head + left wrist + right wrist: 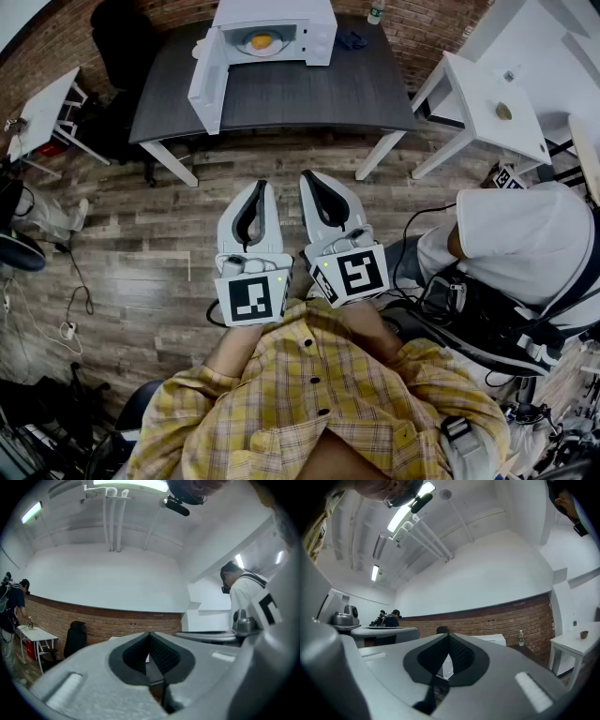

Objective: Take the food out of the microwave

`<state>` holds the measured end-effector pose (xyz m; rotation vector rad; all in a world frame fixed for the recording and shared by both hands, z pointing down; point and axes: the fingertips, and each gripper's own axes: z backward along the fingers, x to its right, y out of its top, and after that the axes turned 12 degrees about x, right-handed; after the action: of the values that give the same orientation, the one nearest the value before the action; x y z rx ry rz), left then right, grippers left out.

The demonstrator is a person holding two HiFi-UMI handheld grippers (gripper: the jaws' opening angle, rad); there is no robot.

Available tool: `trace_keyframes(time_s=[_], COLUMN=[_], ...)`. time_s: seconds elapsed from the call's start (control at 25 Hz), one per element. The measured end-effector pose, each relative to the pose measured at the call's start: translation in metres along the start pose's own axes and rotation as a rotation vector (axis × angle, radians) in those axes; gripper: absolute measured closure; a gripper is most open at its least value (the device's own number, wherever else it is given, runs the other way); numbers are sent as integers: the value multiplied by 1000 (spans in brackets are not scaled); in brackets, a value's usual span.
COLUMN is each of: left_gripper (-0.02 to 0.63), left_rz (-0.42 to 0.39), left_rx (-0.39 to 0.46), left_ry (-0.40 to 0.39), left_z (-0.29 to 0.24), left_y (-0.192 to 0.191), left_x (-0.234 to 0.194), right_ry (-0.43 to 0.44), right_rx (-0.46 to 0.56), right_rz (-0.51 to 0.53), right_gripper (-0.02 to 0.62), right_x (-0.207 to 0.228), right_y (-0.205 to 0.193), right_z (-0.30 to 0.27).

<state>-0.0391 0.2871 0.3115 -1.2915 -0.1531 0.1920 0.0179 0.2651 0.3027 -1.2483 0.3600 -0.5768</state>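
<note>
1. food [262, 41] sits on a plate [246, 47] inside the microwave [319, 28]. its door [206, 89] stands swung open to the left. the microwave is at the far side of a dark table [309, 94]. the food looks yellow-orange, but it is too small to say what it is.
2. risk: both sets of jaws are together. if they reach the plate without opening first, the tips would likely shove it deeper into the microwave or tip it.
3. risk: the open door juts out over the table's left part. a left-hand approach that drifts wide could knock it.
4. risk: a pinch on the thin plate rim by 1 gripper alone may let the plate tilt, so the food slides off. using both would be steadier.
5. pose: the left gripper [262, 185] and right gripper [307, 176] are held side by side, close to the person's chest. they point level toward the table. they hang over the wood floor [141, 262], well apart from the table and the microwave.
6. jaws: the left gripper's tips meet with nothing between them. the right gripper's tips meet too, and only the distant microwave shows through the gap behind them.
</note>
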Motion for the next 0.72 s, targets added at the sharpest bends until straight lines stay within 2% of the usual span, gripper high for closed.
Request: trace_keyframes(time_s=[0.2,0.52,0.72], left_gripper=[607,607,607], left_rz=[25,-7,-16], left_rx=[41,22,15], left_ry=[24,10,16], left_z=[-4,1,-14], left_y=[15,-3,-3], left_x=[15,38,69], right_ry=[11,45,59], right_rx=[8,35,29], right_rz=[0,-44,-39], right_gripper=[595,592,592], right_x=[6,19,45], right_y=[4,3,9], right_z=[11,30,40])
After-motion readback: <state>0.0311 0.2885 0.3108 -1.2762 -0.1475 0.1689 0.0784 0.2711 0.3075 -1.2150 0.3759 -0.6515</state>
